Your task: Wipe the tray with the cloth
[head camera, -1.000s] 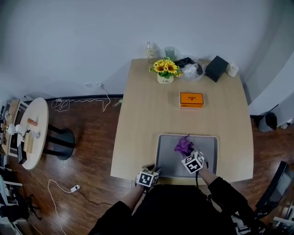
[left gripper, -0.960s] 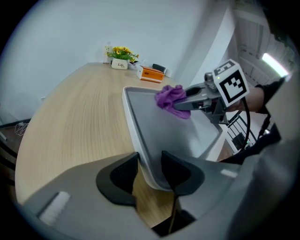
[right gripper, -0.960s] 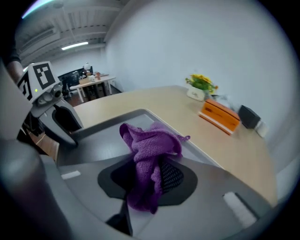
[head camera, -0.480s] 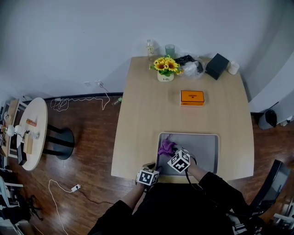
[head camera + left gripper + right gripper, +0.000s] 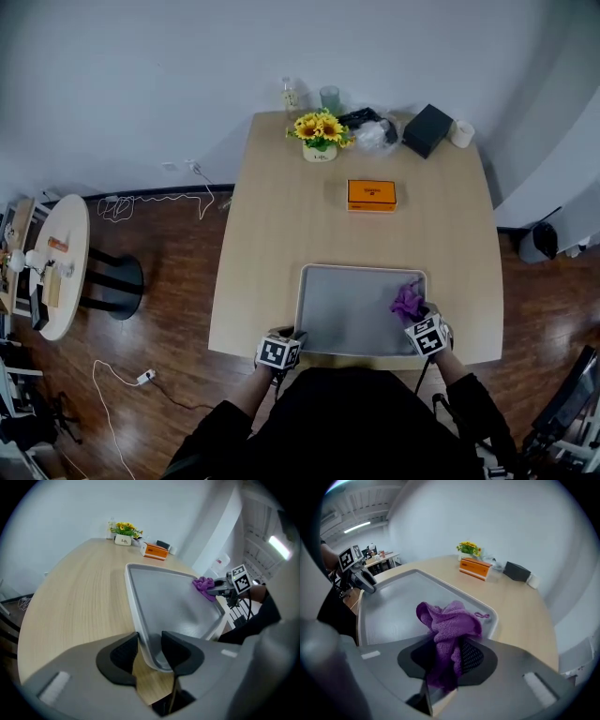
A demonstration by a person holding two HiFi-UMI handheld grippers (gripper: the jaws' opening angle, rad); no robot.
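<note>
The tray (image 5: pixel 347 323) lies longways along the counter's (image 5: pixel 281 225) near edge. The left gripper (image 5: pixel 150 651) pinches its left corner; the right gripper (image 5: pixel 447 656) squeezes the cloth (image 5: pixel 450 623) at its right end.

dark wood floor (image 5: pixel 169 319); pale wall (image 5: pixel 141 75)

sunflowers (image 5: pixel 319 131), orange box (image 5: pixel 371 194), perhaps a cup (image 5: pixel 460 133)

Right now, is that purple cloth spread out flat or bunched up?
Bunched up. The purple cloth is a crumpled wad pinched between the jaws of the right hand-held gripper, over the tray.
</note>
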